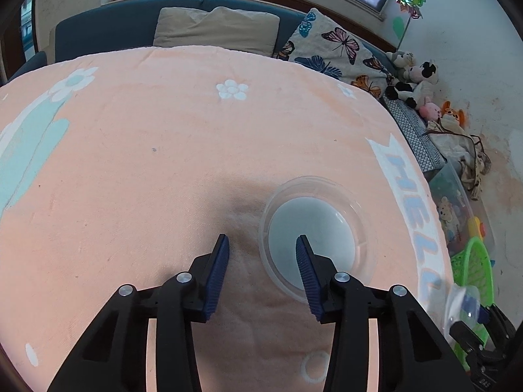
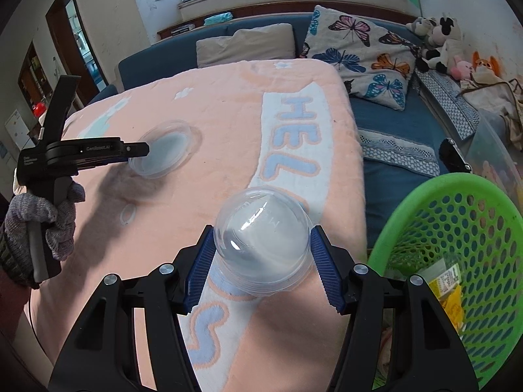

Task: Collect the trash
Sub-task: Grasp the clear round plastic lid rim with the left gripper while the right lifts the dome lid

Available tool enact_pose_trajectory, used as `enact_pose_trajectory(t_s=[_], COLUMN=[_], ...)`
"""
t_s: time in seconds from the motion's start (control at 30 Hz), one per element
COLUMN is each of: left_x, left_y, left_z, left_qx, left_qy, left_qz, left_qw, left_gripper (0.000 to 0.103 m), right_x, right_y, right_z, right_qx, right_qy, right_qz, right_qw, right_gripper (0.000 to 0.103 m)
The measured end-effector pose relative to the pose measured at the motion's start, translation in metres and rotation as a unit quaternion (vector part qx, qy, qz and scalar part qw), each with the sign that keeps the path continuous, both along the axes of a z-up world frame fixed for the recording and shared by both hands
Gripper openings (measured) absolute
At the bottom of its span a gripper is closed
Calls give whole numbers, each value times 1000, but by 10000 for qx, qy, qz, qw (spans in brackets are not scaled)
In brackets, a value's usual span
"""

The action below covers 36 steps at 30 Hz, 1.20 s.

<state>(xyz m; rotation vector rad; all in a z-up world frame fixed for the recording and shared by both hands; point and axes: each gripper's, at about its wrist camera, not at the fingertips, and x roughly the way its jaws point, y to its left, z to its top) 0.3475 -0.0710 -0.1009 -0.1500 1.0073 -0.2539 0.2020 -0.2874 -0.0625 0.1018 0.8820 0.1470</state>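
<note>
A clear plastic bowl (image 1: 315, 233) lies on the pink blanket (image 1: 163, 130); it also shows in the right wrist view (image 2: 165, 150). My left gripper (image 1: 261, 241) is open just above the blanket, with its right finger over the bowl's rim and its left finger outside it. My right gripper (image 2: 261, 232) is shut on a clear plastic dome lid (image 2: 261, 245) and holds it above the blanket's right edge. A green mesh basket (image 2: 457, 245) stands to the right, with a yellow wrapper (image 2: 447, 290) inside.
A blue sofa with a beige cushion (image 1: 215, 27) and a butterfly pillow (image 2: 362, 55) runs behind the blanket. Plush toys (image 1: 415, 81) and a clear storage box (image 1: 457, 202) sit at the right. The basket also shows in the left wrist view (image 1: 474, 271).
</note>
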Motion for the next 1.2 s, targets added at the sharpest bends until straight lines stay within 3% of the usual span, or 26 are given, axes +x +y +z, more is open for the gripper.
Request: enact_pose_trajectory(t_s=[0.23, 0.47, 0.9, 1.2], left_x=[5, 3, -16, -42], left_y=[-4, -7, -4, -16], left_z=[-1, -1, 11, 33], left_qx=[149, 201, -44, -177], left_qy=[-30, -90, -93, -276], left_qz=[139, 170, 105, -169], left_qw=[9998, 9996, 9999, 9993], left_gripper=[30, 6, 5, 5], right_x=[-6, -11, -26, -42], right_y=[-5, -9, -23, -57], right_z=[1, 3, 11, 23], right_qx=[26, 25, 98, 61], right_qy=[-12, -20, -144, -268], right_qz=[-51, -87, -274, -699], right_qw=[10000, 10000, 9995, 9972], right_gripper=[60, 60, 60, 60])
